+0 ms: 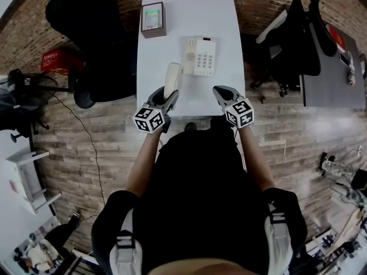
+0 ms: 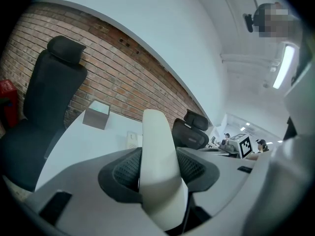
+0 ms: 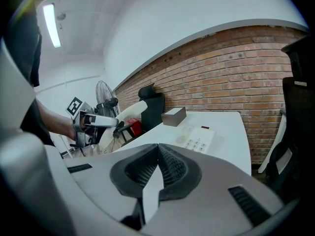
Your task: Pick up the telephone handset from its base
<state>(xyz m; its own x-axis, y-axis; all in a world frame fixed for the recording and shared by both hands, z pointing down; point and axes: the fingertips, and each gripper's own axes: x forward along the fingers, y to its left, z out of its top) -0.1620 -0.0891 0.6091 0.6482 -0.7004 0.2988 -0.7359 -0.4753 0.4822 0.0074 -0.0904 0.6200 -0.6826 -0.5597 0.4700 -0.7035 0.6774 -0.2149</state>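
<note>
My left gripper [image 1: 166,96] is shut on the cream telephone handset [image 1: 171,78], which stands lifted off the base over the table's near left part. In the left gripper view the handset [image 2: 158,161] is clamped between both pads and rises upward. The white telephone base [image 1: 199,55] with its keypad lies flat on the white table [image 1: 218,16], to the right of the handset. My right gripper [image 1: 221,93] hovers at the table's near edge, shut with nothing in it. In the right gripper view, the base [image 3: 198,138] lies ahead and the handset [image 3: 129,113] is at left.
A brown box [image 1: 153,19] with a screen on top sits at the table's far left corner. A black office chair [image 1: 86,22] stands left of the table and another black chair [image 1: 295,39] stands to the right. A red crate [image 1: 57,60] lies on the floor at left.
</note>
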